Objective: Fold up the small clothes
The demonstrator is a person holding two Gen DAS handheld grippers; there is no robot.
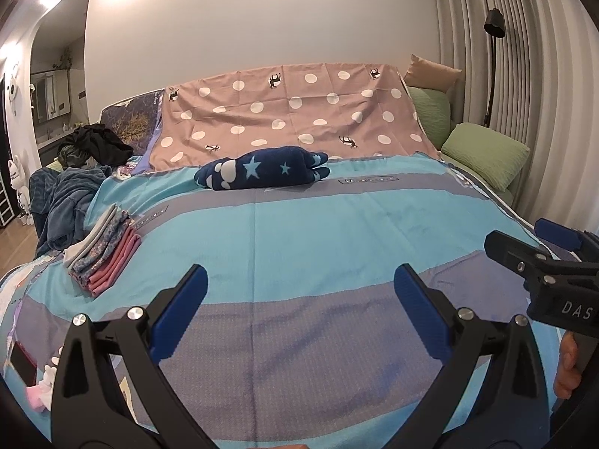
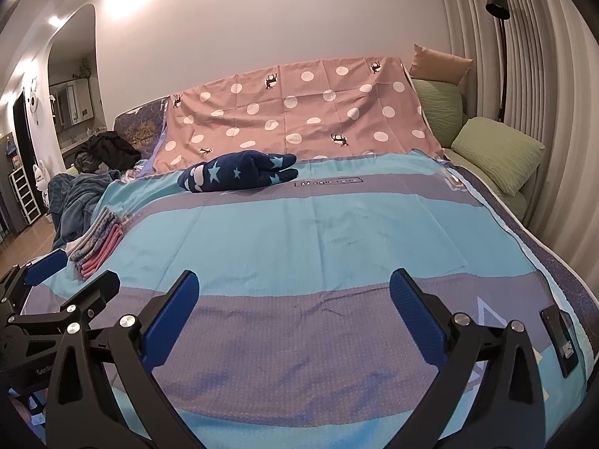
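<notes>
A navy garment with light-blue stars lies bunched at the far side of the blue and grey striped bed cover. A stack of folded small clothes, pink, floral and grey, sits at the cover's left edge. My left gripper is open above the near part of the cover, nothing between its fingers. My right gripper is open too, beside it on the right, also holding nothing. Each gripper shows in the other's view: the right gripper, the left gripper.
A pink polka-dot sheet drapes the far side. A heap of dark and blue clothes lies at the far left. Green pillows and a floor lamp stand at the right. A phone lies near the right edge, another phone at the left.
</notes>
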